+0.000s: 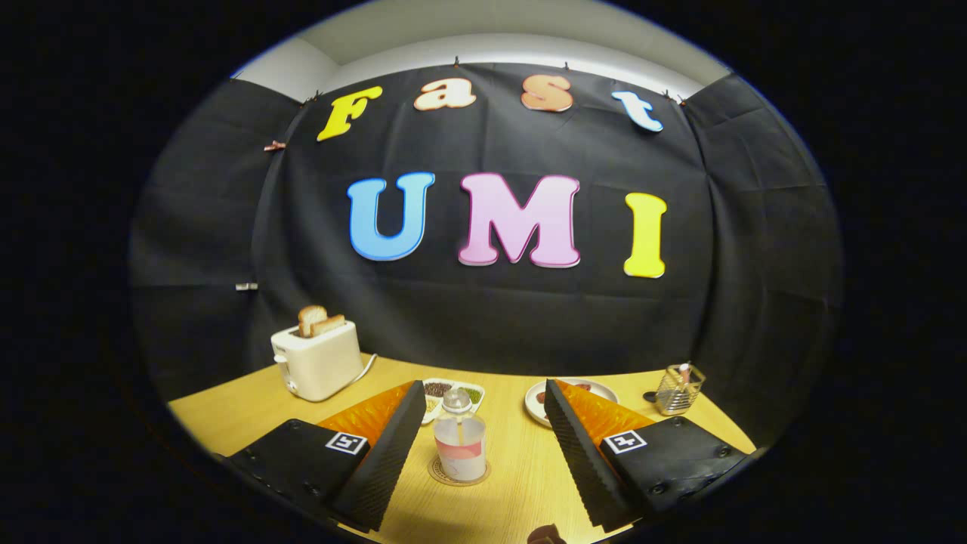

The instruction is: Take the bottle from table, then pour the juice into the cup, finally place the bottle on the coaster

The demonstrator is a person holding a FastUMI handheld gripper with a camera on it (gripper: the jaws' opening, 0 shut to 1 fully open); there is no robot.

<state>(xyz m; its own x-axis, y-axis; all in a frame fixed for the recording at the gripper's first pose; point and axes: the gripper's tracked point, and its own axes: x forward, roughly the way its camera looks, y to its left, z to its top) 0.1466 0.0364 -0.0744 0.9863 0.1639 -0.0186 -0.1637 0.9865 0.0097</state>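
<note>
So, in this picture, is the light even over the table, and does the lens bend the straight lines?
Gripper view: the light is warm and uneven, bright on the table around the bottle, dark toward the wall. The fisheye lens bows the table's far edge. The open gripper looks sharp, and so does the toaster; I see no strong glare.

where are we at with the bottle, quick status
Gripper open, fingers either side of the bottle, not touching. Bottle upright on the coaster, on the wooden table. Nothing between fingers and bottle.
</note>
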